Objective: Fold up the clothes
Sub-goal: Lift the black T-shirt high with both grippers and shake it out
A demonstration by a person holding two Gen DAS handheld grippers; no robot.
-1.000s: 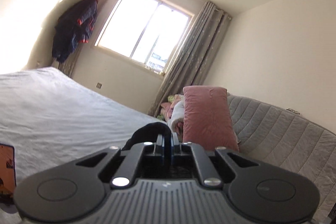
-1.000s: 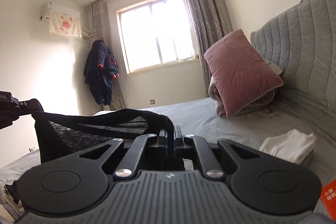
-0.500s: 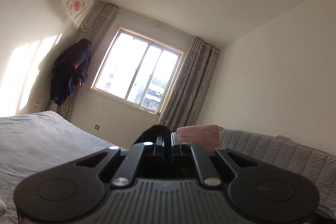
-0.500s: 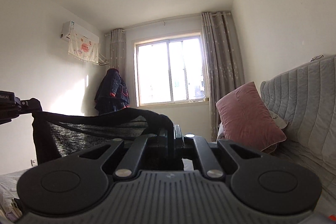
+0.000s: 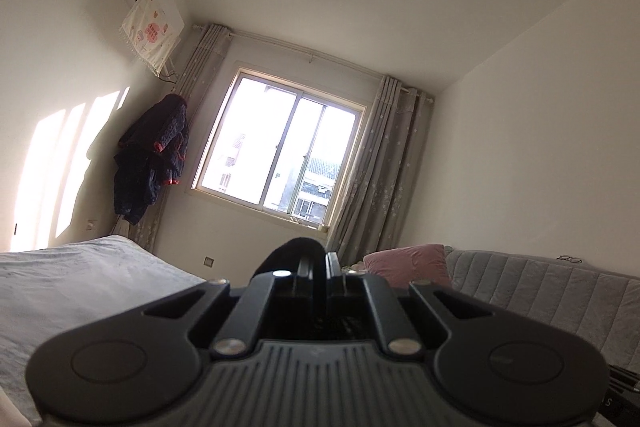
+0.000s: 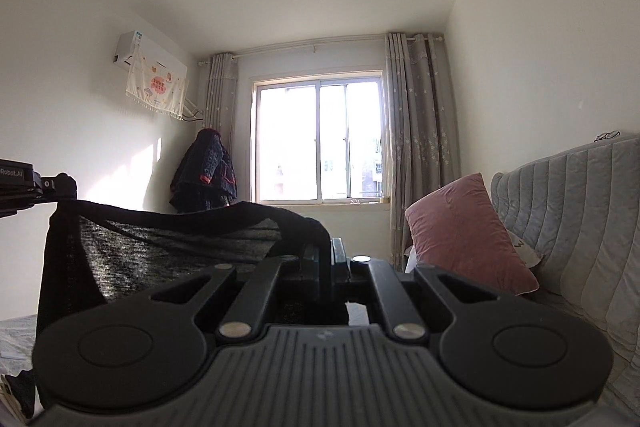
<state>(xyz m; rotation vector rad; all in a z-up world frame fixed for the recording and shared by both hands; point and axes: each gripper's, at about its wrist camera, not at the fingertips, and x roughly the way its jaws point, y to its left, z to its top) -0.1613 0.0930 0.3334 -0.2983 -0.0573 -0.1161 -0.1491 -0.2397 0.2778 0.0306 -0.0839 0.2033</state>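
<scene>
My left tool (image 5: pixel 318 263) and right tool (image 6: pixel 325 249) each pinch a corner of the black and grey knitted garment (image 6: pixel 168 247), stretched between them above the grey-sheeted bed (image 5: pixel 80 291).

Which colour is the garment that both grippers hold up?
Black, with grey-flecked knit in the middle; the garment shows best in the right wrist view.
</scene>
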